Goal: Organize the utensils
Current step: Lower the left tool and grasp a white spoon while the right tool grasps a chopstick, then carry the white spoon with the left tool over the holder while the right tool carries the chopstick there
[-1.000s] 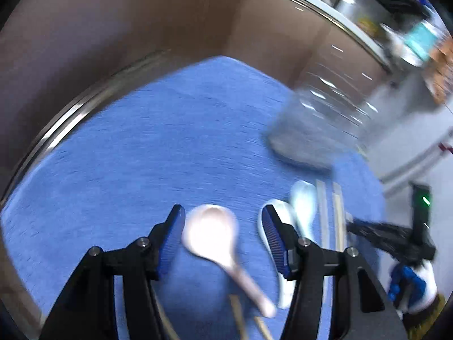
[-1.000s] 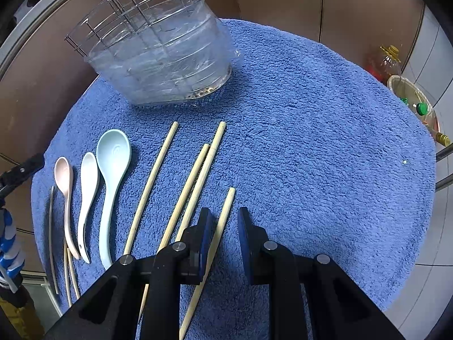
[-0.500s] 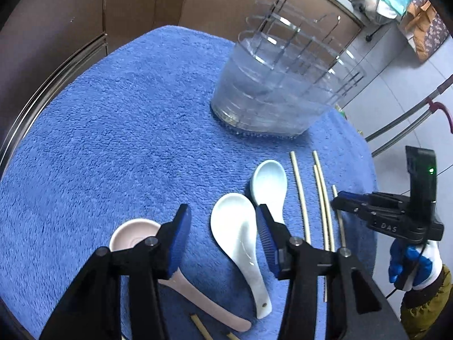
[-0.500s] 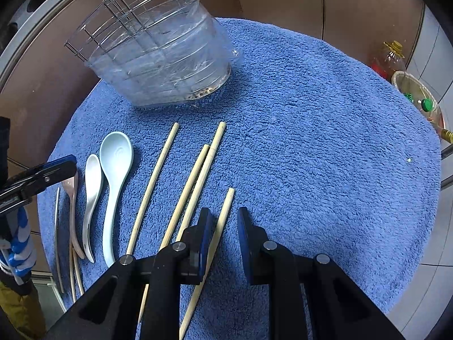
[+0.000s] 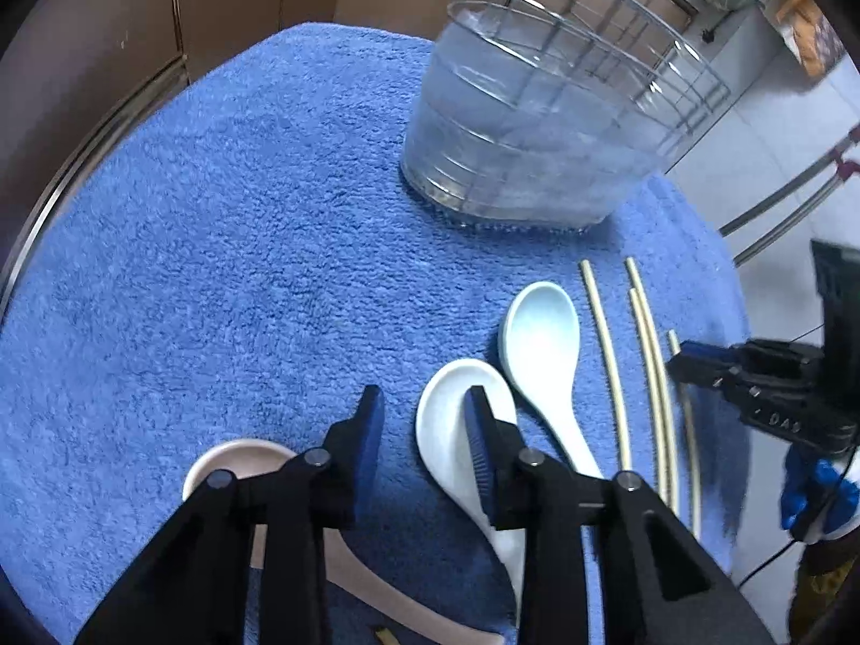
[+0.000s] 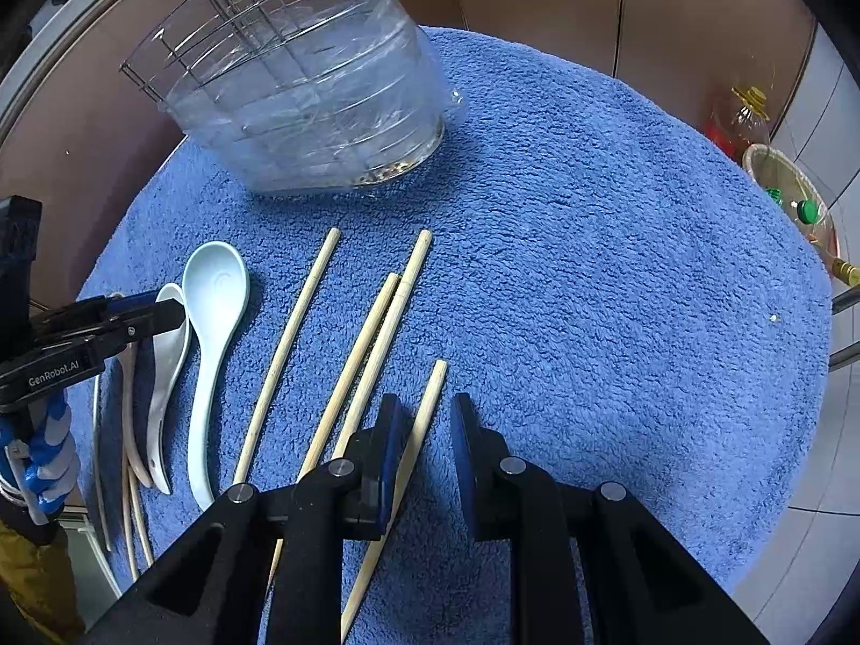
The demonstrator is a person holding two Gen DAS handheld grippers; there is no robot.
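Three glossy pastel ceramic spoons

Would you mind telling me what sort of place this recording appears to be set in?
Probably a home kitchen: brown cabinet doors stand behind the blue towel, a wire utensil rack sits on it, and a cooking oil bottle stands on the tiled floor.
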